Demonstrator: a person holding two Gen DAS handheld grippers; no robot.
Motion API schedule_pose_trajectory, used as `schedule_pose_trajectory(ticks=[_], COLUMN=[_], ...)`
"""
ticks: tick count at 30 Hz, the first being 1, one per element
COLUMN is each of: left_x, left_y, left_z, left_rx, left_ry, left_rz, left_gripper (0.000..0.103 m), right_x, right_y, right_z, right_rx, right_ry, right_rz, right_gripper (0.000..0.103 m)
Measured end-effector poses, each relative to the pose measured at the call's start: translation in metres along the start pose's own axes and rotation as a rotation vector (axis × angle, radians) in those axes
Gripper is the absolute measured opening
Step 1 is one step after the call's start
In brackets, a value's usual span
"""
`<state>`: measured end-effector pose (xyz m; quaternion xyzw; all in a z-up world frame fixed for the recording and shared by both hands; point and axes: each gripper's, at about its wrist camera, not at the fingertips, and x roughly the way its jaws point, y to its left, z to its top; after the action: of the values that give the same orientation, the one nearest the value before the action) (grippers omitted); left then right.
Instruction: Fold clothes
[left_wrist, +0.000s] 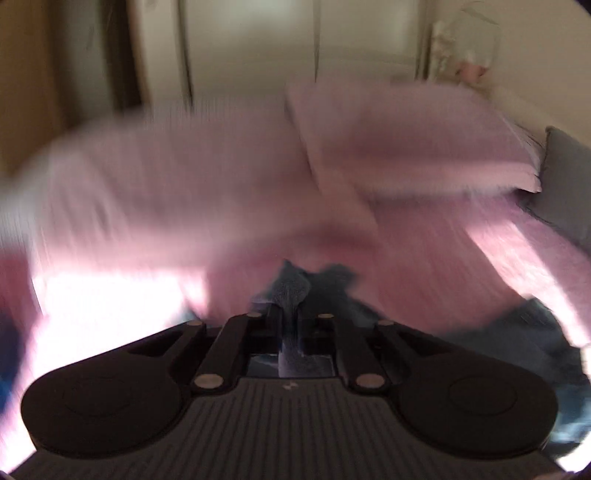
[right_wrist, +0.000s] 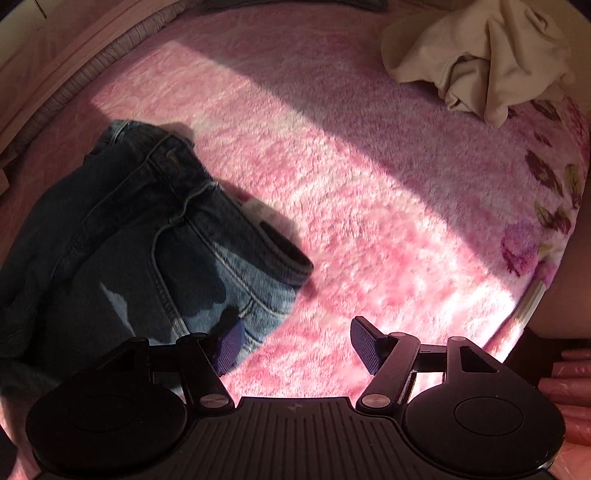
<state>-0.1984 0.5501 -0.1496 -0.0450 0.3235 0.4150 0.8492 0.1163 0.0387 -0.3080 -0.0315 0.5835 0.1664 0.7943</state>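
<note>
Left gripper (left_wrist: 291, 314) pinched on seemingly denim jeans (left_wrist: 295, 291), blurred; right gripper (right_wrist: 293, 345) wide open, empty, above pink blanket (right_wrist: 369, 206).

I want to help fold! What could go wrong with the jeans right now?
The left gripper pinches only a thin bit of the jeans, so the denim might slip out. The right gripper is open and holds nothing, so the jeans may sag unevenly on the pink blanket.
</note>
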Motion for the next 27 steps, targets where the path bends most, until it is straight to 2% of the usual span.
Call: schedule_pose_trajectory(ticks=[1, 2, 3, 5, 6, 10, 11, 15, 18, 20, 21, 23, 24, 25, 27], left_x=[0.009, 0.019, 0.030, 0.053, 0.063, 0.102, 0.107, 0.117, 0.132, 0.150, 0.152, 0.151, 0.146, 0.142, 0.121], left_y=[0.001, 0.001, 0.004, 0.013, 0.021, 0.074, 0.084, 0.118, 0.131, 0.137, 0.140, 0.142, 0.145, 0.147, 0.148], left_z=[0.019, 0.034, 0.039, 0.034, 0.025, -0.046, -0.062, -0.114, -0.137, -0.151, -0.160, -0.178, -0.187, -0.190, -0.182], left_rx=[0.077, 0.144, 0.167, 0.153, 0.109, -0.271, -0.361, -0.674, -0.811, -0.866, -0.892, -0.943, -0.964, -0.976, -0.923], left_ry=[-0.030, -0.042, -0.024, 0.055, 0.110, 0.348, 0.375, 0.398, 0.411, 0.457, 0.474, 0.476, 0.458, 0.437, 0.375], left_rz=[0.061, 0.128, 0.172, 0.226, 0.221, 0.164, 0.161, 0.156, 0.140, 0.140, 0.131, 0.101, 0.079, 0.065, 0.060], left_gripper=[0.033, 0.043, 0.051, 0.048, 0.049, 0.049, 0.049, 0.049, 0.055, 0.056, 0.053, 0.035, 0.013, 0.006, 0.004], right_x=[-0.002, -0.003, -0.004, -0.004, -0.003, 0.002, 0.004, 0.007, 0.006, 0.005, 0.005, 0.005, 0.005, 0.005, 0.006], right_y=[0.001, 0.002, 0.003, 0.005, 0.006, 0.000, -0.003, -0.015, -0.021, -0.025, -0.026, -0.030, -0.031, -0.031, -0.032], right_z=[0.004, 0.006, 0.007, 0.005, 0.002, -0.016, -0.019, -0.030, -0.032, -0.033, -0.033, -0.036, -0.037, -0.039, -0.042], right_rx=[0.013, 0.024, 0.035, 0.049, 0.055, 0.073, 0.084, 0.141, 0.238, 0.322, 0.364, 0.425, 0.450, 0.459, 0.474], right_ry=[-0.009, -0.015, -0.020, -0.020, -0.016, 0.010, 0.015, 0.031, 0.010, -0.005, -0.011, -0.016, -0.019, -0.022, -0.027], right_rz=[0.002, 0.004, 0.005, 0.005, 0.005, -0.009, -0.011, -0.012, 0.037, 0.074, 0.090, 0.109, 0.116, 0.118, 0.121], right_gripper=[0.067, 0.067, 0.067, 0.067, 0.067, 0.067, 0.067, 0.067, 0.067, 0.067, 0.067, 0.067, 0.067, 0.067, 0.067])
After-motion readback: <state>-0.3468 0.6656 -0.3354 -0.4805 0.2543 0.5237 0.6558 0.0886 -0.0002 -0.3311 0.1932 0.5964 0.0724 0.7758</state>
